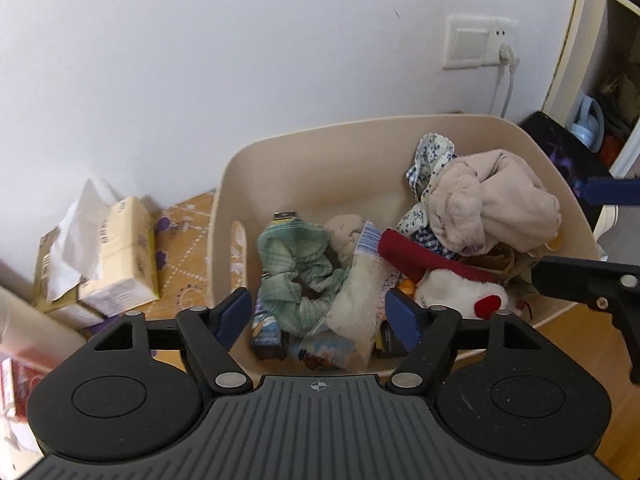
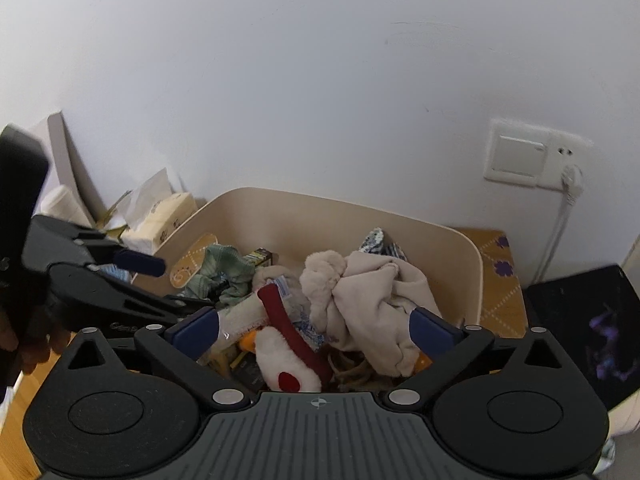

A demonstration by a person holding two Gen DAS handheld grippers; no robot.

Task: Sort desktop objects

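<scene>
1. Left wrist view: the left tool (image 1: 320, 312) hangs wide open and empty over the near rim of the beige bin (image 1: 320, 152), which holds a green checked cloth (image 1: 296, 276).
2. Right wrist view: the right tool (image 2: 316, 326) is fully open, holding nothing, above a beige garment (image 2: 372, 292) in the bin.
3. Only the left view shows the shelf unit (image 1: 612, 60) right of the bin.
</scene>
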